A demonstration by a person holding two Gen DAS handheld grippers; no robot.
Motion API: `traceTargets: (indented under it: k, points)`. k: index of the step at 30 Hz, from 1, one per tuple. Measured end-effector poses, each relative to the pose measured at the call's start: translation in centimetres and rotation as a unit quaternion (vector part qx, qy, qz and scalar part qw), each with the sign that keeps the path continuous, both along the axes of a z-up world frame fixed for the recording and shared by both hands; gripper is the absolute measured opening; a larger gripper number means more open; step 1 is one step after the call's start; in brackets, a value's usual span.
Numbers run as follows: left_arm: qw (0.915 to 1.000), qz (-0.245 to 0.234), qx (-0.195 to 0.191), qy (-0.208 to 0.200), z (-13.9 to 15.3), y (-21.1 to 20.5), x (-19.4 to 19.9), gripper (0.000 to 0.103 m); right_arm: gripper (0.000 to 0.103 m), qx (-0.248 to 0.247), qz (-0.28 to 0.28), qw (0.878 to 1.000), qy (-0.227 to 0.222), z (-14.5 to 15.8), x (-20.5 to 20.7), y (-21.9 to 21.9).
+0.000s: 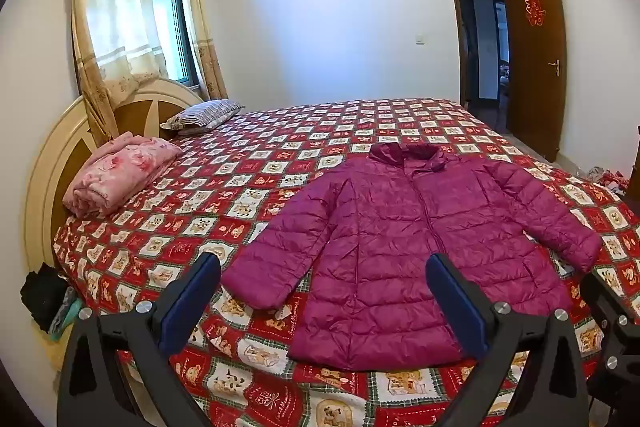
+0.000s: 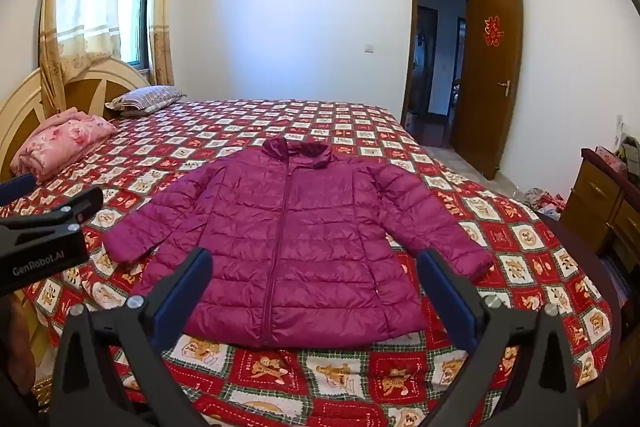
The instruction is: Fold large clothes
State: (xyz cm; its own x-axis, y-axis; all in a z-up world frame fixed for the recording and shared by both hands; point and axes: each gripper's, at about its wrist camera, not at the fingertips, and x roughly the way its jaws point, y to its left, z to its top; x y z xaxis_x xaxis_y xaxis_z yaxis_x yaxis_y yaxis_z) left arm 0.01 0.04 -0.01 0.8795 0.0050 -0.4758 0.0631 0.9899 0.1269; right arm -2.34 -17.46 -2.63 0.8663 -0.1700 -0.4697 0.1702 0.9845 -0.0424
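A magenta quilted puffer jacket (image 1: 404, 251) (image 2: 296, 239) lies flat and zipped on the bed, collar toward the far side, both sleeves spread outward. My left gripper (image 1: 322, 263) hovers open above the near edge of the bed, its blue pads framing the jacket's left sleeve and lower left hem without touching. My right gripper (image 2: 314, 259) also stands open above the jacket's hem, nothing between its fingers. The left gripper's body (image 2: 44, 227) shows at the left edge of the right wrist view.
The bed carries a red patchwork quilt (image 1: 224, 195). A folded pink blanket (image 1: 120, 175) and a striped pillow (image 1: 204, 113) lie by the headboard. A wooden dresser (image 2: 604, 199) stands at the right, and the door (image 2: 486, 79) is ajar.
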Motion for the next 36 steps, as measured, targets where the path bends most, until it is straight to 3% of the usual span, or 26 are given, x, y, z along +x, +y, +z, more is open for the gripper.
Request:
traceTargets:
  k: [9,36]
  points:
    - [0.9997,0.002,-0.023,-0.001,-0.1,0.8,0.1,0.102,0.103,0.003,-0.001,1.0,0.007,-0.3,0.2,0.0]
    - [0.9996,0.009,-0.021,0.014,-0.5,0.9,0.8,0.102,0.103,0.006,0.001,1.0,0.014,-0.8,0.4,0.0]
